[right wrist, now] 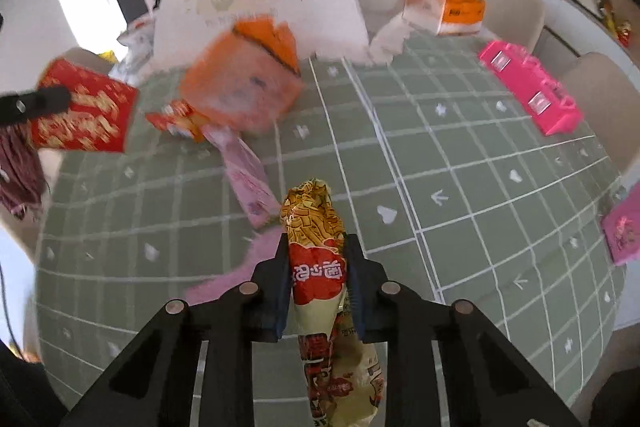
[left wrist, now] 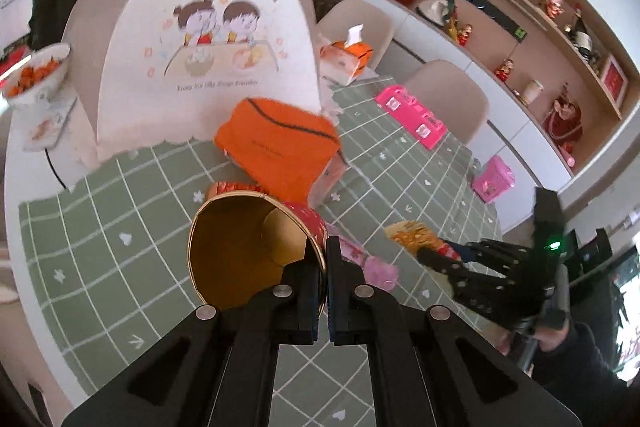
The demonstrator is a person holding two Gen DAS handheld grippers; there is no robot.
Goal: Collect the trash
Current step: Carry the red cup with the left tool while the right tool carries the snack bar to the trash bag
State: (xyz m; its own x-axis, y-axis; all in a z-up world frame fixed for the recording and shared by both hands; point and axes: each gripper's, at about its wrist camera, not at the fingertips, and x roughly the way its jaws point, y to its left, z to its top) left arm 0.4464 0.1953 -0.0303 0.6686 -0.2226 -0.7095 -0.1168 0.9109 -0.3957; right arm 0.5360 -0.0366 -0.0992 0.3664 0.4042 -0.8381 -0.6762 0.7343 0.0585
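green tablecloth [right wrist: 460, 147], red cup [left wrist: 256, 251] interior, wrapper [right wrist: 316, 267] label

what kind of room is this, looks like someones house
Most likely a home dining room. A round table with a green grid tablecloth is ringed by beige chairs, a folding mesh food cover stands on it beside a tissue box, and wall shelves hold ornaments and bottles.

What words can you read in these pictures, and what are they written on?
"开饭啦!" on the white food cover with two cartoon children.
An English line under that drawing: too blurred to read.
White Chinese characters on the red patch of the snack wrapper, seen upside down in the right claw: not clear enough to read.
Gold characters on the red canister: blurred.
Pink boxes' labels: too small.
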